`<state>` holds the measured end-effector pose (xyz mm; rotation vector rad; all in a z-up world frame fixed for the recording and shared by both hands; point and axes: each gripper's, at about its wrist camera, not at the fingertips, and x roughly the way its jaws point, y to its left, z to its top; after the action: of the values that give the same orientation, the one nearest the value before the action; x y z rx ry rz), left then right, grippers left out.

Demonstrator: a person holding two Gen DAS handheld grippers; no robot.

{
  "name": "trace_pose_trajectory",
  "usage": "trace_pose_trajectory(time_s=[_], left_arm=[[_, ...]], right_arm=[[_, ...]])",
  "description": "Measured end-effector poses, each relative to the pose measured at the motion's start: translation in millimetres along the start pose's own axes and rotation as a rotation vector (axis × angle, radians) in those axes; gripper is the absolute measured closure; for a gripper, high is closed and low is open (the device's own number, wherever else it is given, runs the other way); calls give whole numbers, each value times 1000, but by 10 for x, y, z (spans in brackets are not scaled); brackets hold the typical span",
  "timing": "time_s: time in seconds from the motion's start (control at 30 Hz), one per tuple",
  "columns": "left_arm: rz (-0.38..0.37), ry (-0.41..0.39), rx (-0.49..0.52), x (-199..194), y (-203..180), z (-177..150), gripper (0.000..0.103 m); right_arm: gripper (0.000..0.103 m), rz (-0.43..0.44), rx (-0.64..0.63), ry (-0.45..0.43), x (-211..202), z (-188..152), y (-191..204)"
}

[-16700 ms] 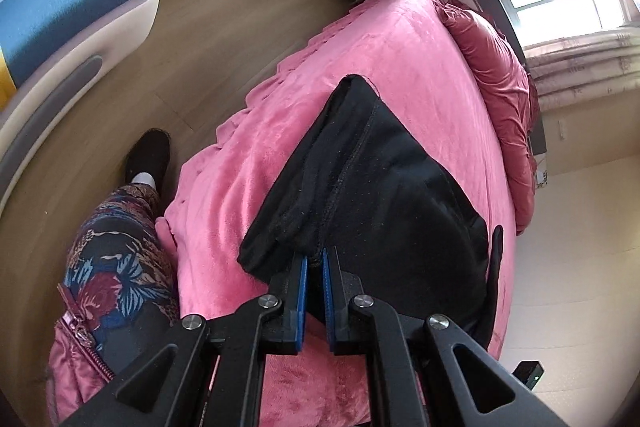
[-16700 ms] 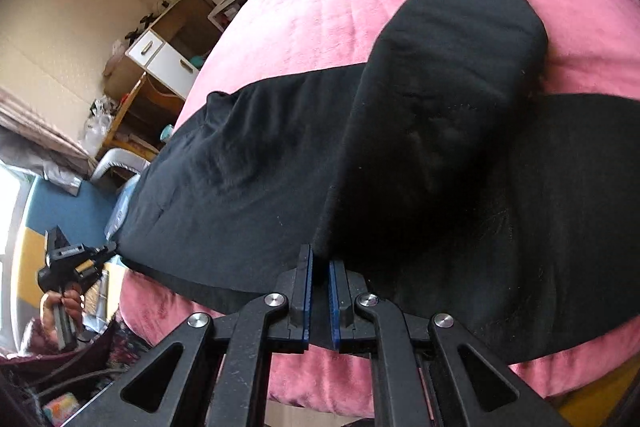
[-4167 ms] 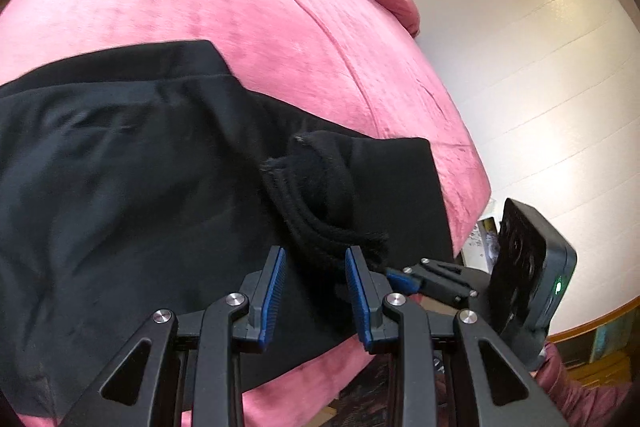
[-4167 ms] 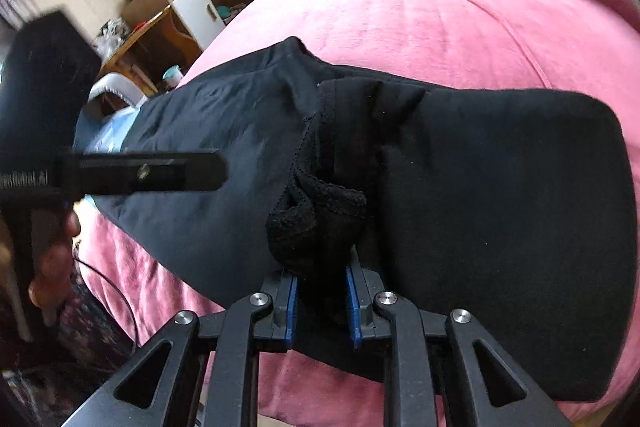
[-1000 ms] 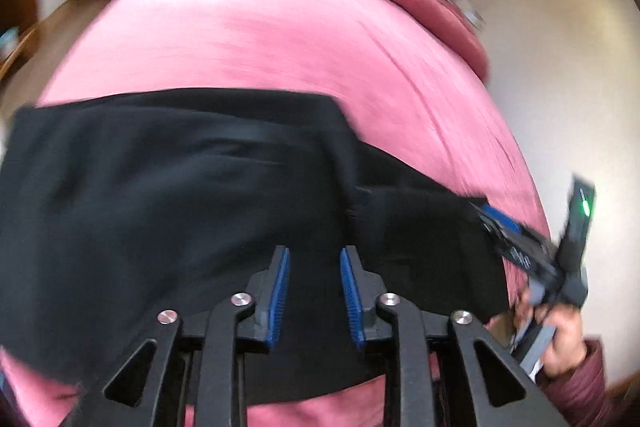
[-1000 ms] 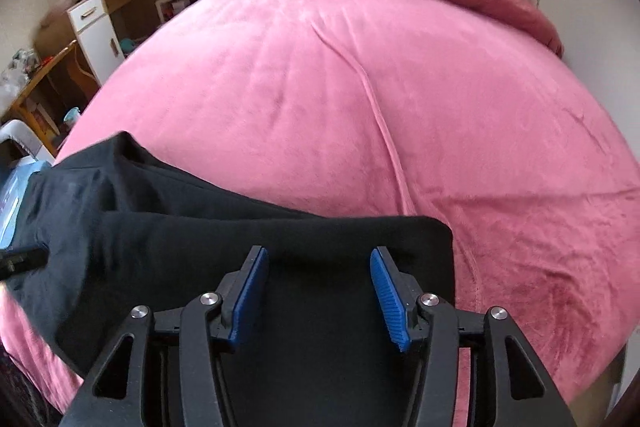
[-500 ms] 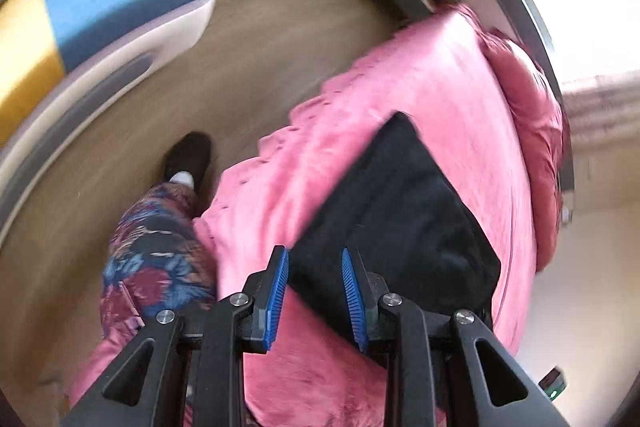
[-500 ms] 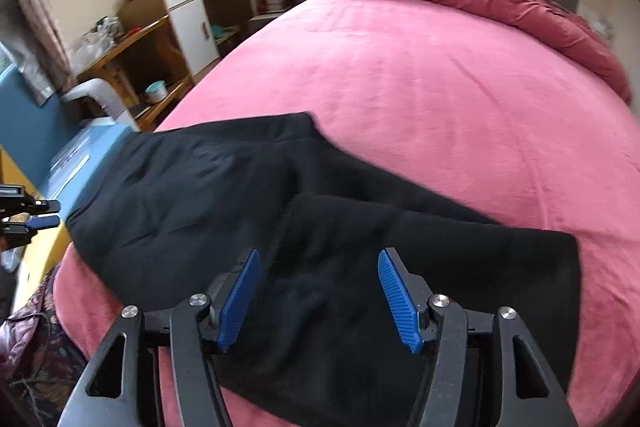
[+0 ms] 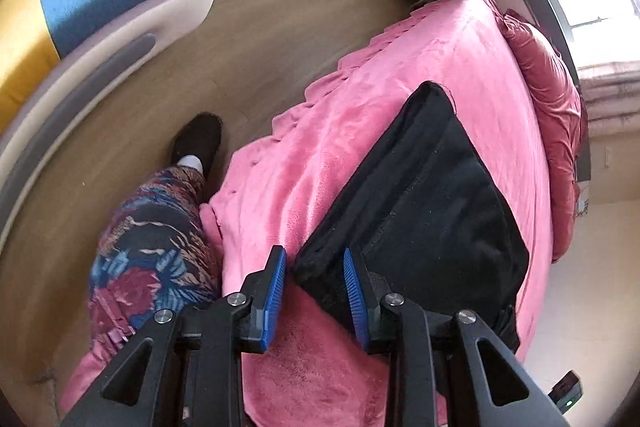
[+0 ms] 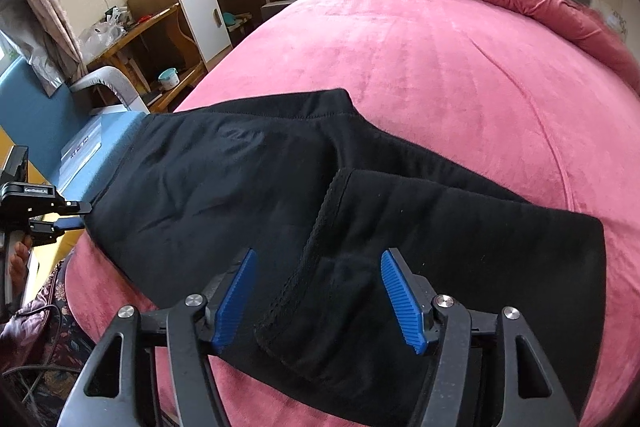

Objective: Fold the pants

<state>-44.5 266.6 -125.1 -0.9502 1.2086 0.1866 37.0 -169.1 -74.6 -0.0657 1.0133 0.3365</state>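
pants point(image 10: 248, 187) are lying flat along the near edge of the pink bed point(image 10: 440, 47), with the leg end point(image 10: 460, 247) already doubled over on top, so i'd say one fold is in and another is due. left gripper point(image 9: 316, 291) sits at the near-left corner of the fabric, jaws parted around that corner but not pinching it, looks lined up for a grab. right gripper point(image 10: 320, 295) hangs over the folded leg end, jaws spread wide and holding nothing. keeping one tool at each end makes sense to me, since soft fabric slumps if you only lift one side.
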Motion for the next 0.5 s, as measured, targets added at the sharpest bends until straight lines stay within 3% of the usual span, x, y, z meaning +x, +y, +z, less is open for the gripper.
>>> trace_pose_trajectory(time_s=[0.1,0.27,0.37,0.5], left_arm=[[3,-8,6,-44,-32,14,74],[9,-74,110,-123,-225,-37,93],[-76,-118,175,-245,-398,-72,94],[-248,-164,395,-436,-912,-255,94]], right_arm=[[38,-1,3,3,4,-21,0],[37,-3,12,3,-3,-35,-25],[37,-5,15,-2,-14,-32,-45],[38,59,46,4,-22,13,-105]])
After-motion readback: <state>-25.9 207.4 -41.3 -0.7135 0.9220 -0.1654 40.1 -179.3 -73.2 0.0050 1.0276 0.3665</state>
